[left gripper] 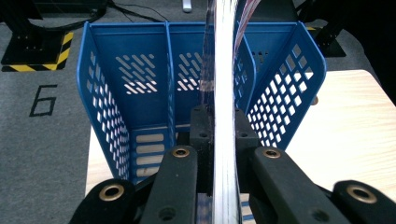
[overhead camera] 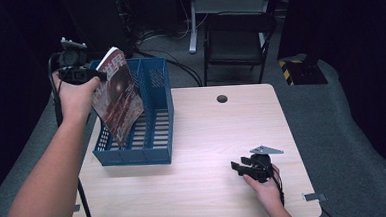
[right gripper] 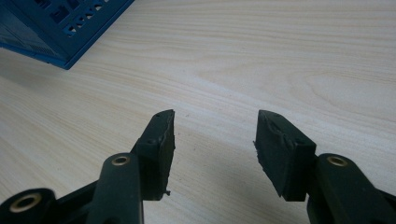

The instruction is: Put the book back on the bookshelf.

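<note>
blue rack (overhead camera: 154, 118) (slotted), red magazine (overhead camera: 117, 95), pale table (overhead camera: 217, 137)

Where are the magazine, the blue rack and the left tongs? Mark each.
magazine (overhead camera: 117, 95), high view, middle of its cover.
blue rack (overhead camera: 161, 115), high view, its right wall.
left tongs (left gripper: 218, 128), left gripper view, midway between the tips, shut on the magazine's edge.

The left claw (left gripper: 219, 135) is clamping a magazine (left gripper: 224, 93) edge-on, which is standing above the blue file rack (left gripper: 107, 107) sitting on the counter (left gripper: 355, 130).
</note>
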A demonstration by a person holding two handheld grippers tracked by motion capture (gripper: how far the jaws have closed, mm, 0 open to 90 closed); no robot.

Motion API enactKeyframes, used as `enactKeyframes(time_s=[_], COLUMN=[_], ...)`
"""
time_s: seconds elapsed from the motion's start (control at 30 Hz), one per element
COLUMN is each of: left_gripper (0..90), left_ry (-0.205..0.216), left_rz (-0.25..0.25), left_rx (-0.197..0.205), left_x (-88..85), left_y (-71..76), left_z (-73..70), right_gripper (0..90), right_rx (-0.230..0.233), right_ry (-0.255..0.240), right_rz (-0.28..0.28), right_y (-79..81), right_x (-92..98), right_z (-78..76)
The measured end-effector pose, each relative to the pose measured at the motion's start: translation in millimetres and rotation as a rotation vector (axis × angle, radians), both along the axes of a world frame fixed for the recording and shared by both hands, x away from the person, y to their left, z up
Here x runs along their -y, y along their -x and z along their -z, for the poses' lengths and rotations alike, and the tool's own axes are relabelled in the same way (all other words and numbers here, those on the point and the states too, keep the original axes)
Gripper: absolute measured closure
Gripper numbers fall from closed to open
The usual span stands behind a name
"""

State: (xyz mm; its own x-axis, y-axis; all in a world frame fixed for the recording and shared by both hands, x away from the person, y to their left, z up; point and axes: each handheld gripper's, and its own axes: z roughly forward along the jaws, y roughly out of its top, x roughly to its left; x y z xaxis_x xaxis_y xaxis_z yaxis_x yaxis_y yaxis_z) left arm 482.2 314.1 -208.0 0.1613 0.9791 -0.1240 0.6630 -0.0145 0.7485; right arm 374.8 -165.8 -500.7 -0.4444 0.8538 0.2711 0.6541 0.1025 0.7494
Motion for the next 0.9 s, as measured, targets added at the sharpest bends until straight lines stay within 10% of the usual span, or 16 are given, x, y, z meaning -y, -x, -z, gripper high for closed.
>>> enactKeyframes(time_s=[0.9], left_gripper=[83.5], left_ry=[0.006], left_rz=[-0.023], left_rx=[-0.008], left_x=[0.9], left_y=[-15.7], left_z=[25.1], right_gripper=[47.2], right_rx=[0.003], right_ry=[0.004], right_rz=[-0.009], right_y=[-0.4], right_x=[-1.2], right_z=[0.4])
